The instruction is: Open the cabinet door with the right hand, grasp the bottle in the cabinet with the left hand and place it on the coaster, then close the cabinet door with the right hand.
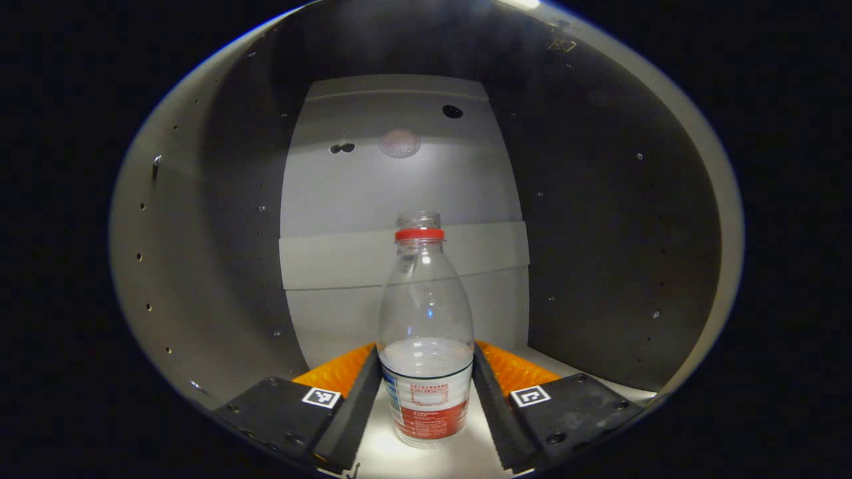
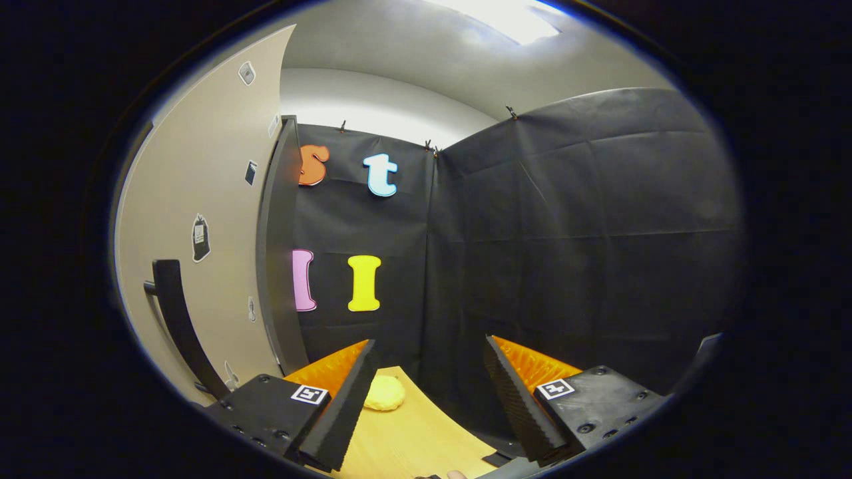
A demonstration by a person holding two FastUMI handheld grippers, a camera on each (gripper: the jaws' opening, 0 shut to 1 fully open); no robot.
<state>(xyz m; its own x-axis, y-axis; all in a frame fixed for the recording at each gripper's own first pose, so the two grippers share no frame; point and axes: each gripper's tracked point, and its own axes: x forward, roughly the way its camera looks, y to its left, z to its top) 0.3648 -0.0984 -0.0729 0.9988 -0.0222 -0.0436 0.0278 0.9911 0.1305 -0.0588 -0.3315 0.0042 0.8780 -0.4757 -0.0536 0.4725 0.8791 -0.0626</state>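
Both fingers of the left tool (image 1: 426, 406) sit at the bottom of the left gripper view, at about 7 and 5 o'clock, pressed against the lower sides of the bottle (image 1: 426, 332), so this tool is clenched on it. That bottle stands upright at 6 o'clock on the pale floor of the cabinet (image 1: 200, 266), clear plastic with a red ring (image 1: 419, 234) at the neck, no cap on the mouth, a little water in the lower part and a red and white label (image 1: 429, 409) near the base. Behind it, toward 12 o'clock, the cabinet's pale back panel (image 1: 399, 199) carries a horizontal strip and a few dark holes; darker side walls with rows of small holes curve away at 9 and 3 o'clock.

Right gripper view: the right tool (image 2: 426, 392) is released, its fingers spread apart at 7 and 5 o'clock with nothing between them. Below the gap lies a wooden bench (image 2: 413, 432), and a round yellow coaster (image 2: 384, 392) rests on it just beside the left finger. At 9 o'clock the cabinet door (image 2: 200, 199) stands open, a dark bar handle (image 2: 176, 319) on its face and small stickers dotted over it. Black cloth wall (image 2: 566, 233) spans 12 to 3 o'clock
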